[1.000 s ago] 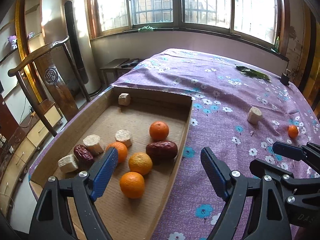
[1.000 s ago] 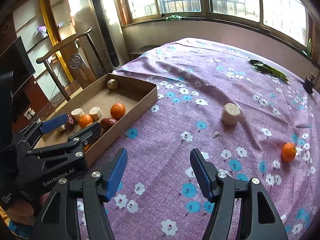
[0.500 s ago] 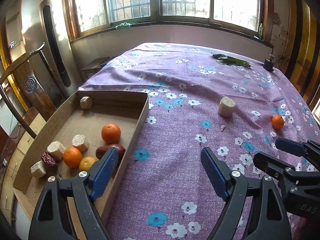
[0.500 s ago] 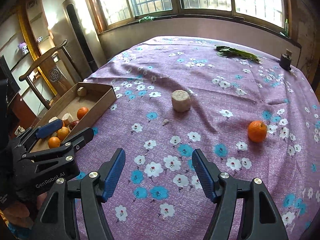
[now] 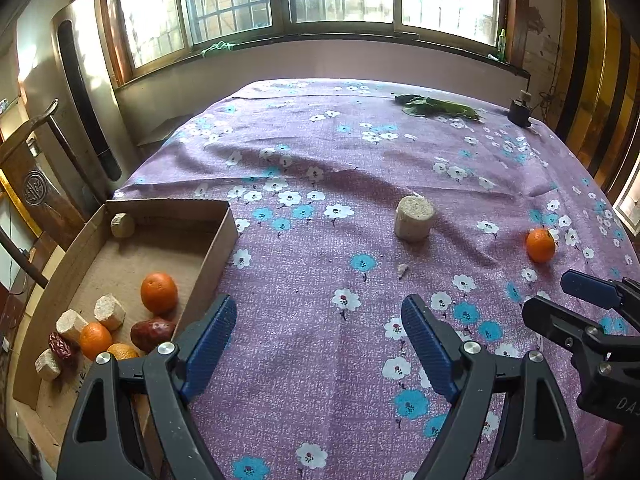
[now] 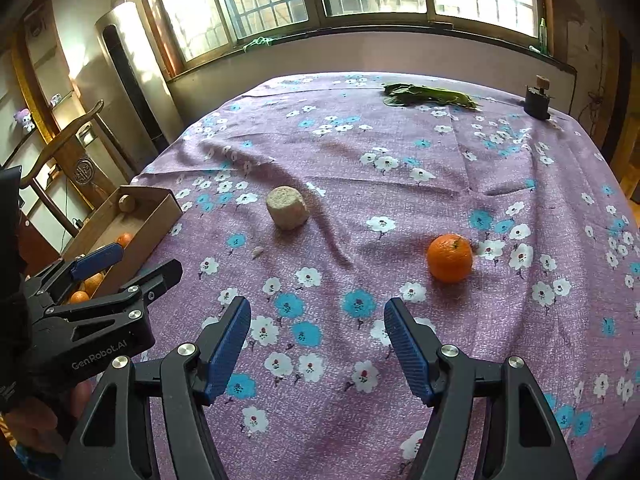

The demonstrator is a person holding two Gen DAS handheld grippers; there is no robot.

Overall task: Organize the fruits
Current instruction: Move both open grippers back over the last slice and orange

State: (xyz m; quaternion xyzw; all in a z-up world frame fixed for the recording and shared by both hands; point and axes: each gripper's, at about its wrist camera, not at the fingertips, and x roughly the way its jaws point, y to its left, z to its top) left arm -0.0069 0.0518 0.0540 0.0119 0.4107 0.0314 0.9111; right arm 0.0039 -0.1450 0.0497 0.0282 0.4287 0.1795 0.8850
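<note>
A cardboard box (image 5: 208, 264) at the table's left edge holds several oranges, beige cylinders and red dates; it also shows in the right wrist view (image 6: 154, 220). A loose orange (image 6: 449, 258) lies on the purple floral cloth, ahead and right of my open, empty right gripper (image 6: 318, 332); it shows in the left wrist view (image 5: 540, 245) too. A beige cylinder (image 5: 413, 223) stands mid-table, also in the right wrist view (image 6: 287, 207). My left gripper (image 5: 318, 332) is open and empty over the cloth just right of the box. The right gripper (image 5: 592, 308) shows beside it.
Green leaves (image 6: 430, 96) and a small dark object (image 6: 538, 100) lie at the table's far edge. A crumb (image 5: 402, 268) lies near the cylinder. A wooden chair (image 6: 64, 148) and a tall appliance (image 6: 132, 80) stand left of the table. Windows are behind.
Both grippers have swung right, away from the box. The loose orange and the cylinder have come closer and more central. Both grippers stay open and empty.
</note>
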